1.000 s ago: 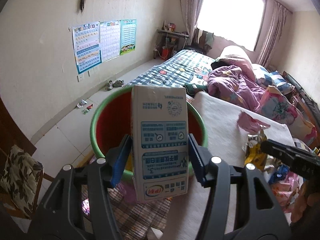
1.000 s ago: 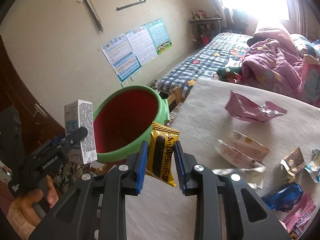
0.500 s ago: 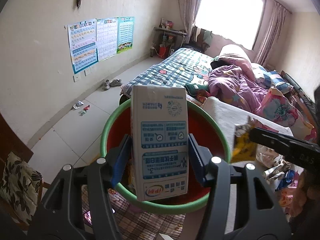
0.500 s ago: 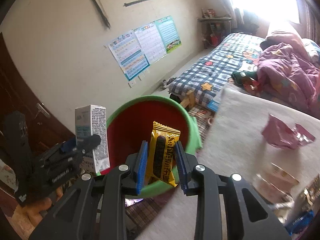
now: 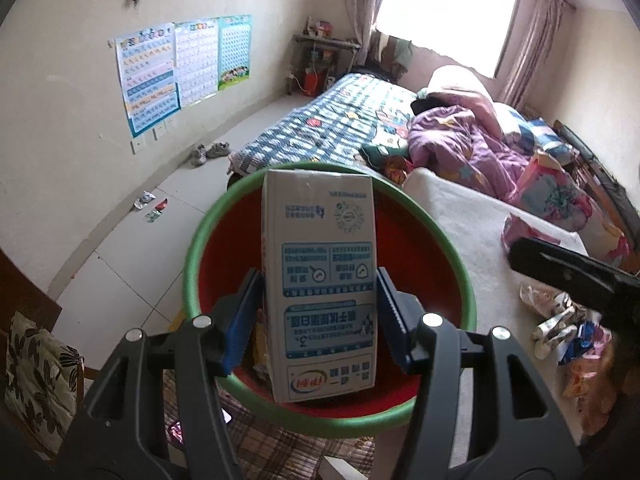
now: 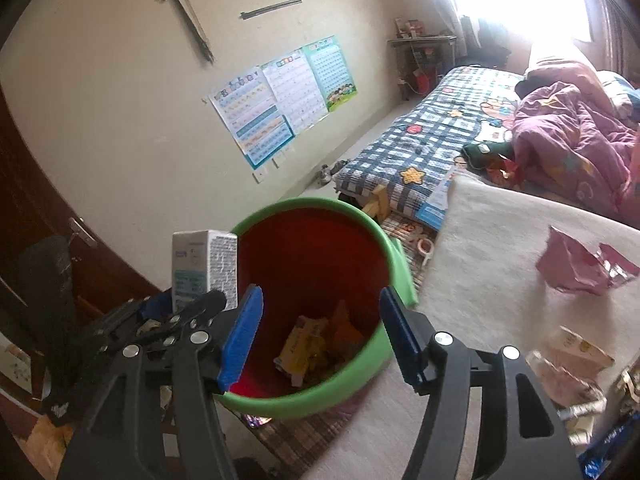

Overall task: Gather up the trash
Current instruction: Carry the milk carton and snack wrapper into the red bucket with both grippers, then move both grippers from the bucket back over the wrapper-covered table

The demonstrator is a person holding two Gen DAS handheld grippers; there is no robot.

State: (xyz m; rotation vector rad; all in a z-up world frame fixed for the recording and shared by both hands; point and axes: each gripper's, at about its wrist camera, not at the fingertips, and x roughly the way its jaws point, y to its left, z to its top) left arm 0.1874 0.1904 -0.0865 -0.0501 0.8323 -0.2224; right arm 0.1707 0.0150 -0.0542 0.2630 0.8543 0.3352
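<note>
A green bucket [image 5: 192,264] with a red inside stands on the floor beside the white table. My left gripper [image 5: 318,320] is shut on a white and blue milk carton [image 5: 320,280], held upright over the bucket's mouth. From the right wrist view the same carton [image 6: 204,268] shows at the bucket's [image 6: 396,264] left rim. My right gripper [image 6: 320,336] hovers above the bucket, jaws opening, with nothing between them. A yellow snack wrapper [image 6: 298,350] lies among other wrappers at the bucket's bottom.
A white cloth-covered table [image 6: 500,280] at the right holds a pink wrapper [image 6: 576,268] and several more wrappers [image 6: 572,364]. A bed with a checked cover [image 5: 332,132] and a purple quilt [image 5: 464,144] lies behind. A patterned chair cushion [image 5: 36,376] is at the lower left.
My right gripper carried the yellow wrapper from the table edge over the bucket, then opened; the wrapper now lies inside. My left gripper brought the carton further over the bucket.
</note>
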